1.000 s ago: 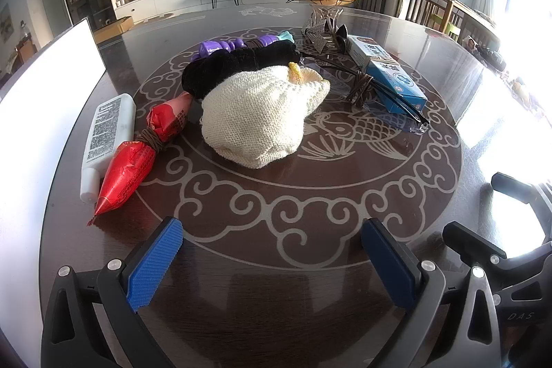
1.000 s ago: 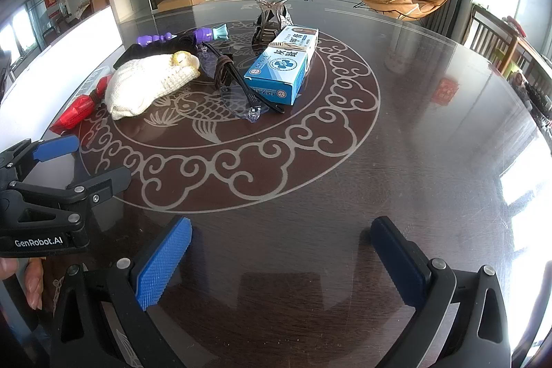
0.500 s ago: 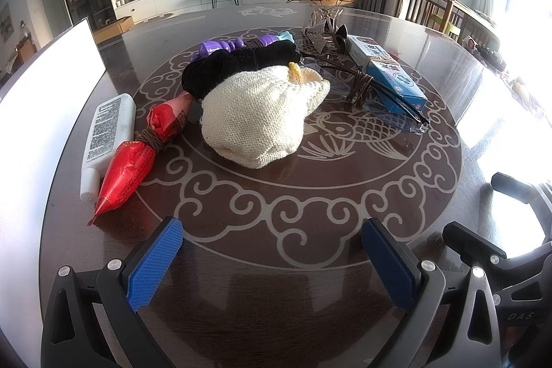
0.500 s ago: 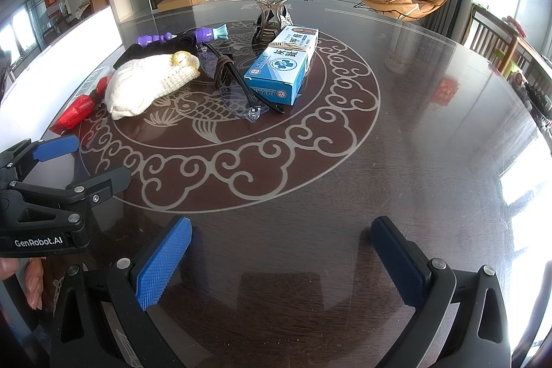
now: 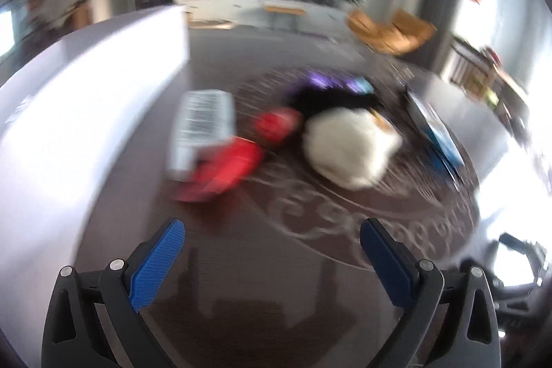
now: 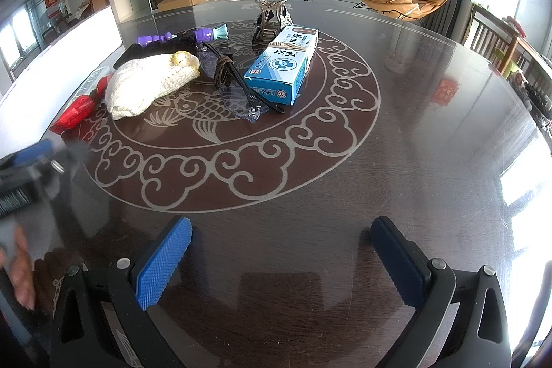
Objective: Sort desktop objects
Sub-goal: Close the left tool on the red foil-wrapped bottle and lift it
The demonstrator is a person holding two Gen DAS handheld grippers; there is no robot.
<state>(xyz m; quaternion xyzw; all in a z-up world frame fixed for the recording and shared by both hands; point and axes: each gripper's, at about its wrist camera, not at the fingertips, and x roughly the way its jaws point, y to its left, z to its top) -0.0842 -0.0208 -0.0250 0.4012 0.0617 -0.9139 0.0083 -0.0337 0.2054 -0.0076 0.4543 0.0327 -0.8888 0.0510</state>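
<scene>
**Sorting barely begun, nothing yet picked up**

We are holding the left gripper (image 5: 272,231) spread wide and empty above the bench (image 6: 396,161); its view is smeared with motion blur. We are keeping the right gripper (image 6: 281,230) spread and empty too, low in its frame.

Judging by the layout, everything is waiting in one unsorted cluster in the upper left of the right wrist view: the cream knit piece (image 6: 145,83), the red packet (image 6: 77,111) just beside it, the purple toy (image 6: 172,37), the glasses (image 6: 241,85) lying against the blue box (image 6: 281,68), and a dark hair claw (image 6: 270,16) behind. The white tube (image 5: 203,123) is showing only in the blurred left view, beside the red packet.

The box is carrying large Chinese characters; we are not making them out reliably. The tube's print is too blurred to read.
</scene>
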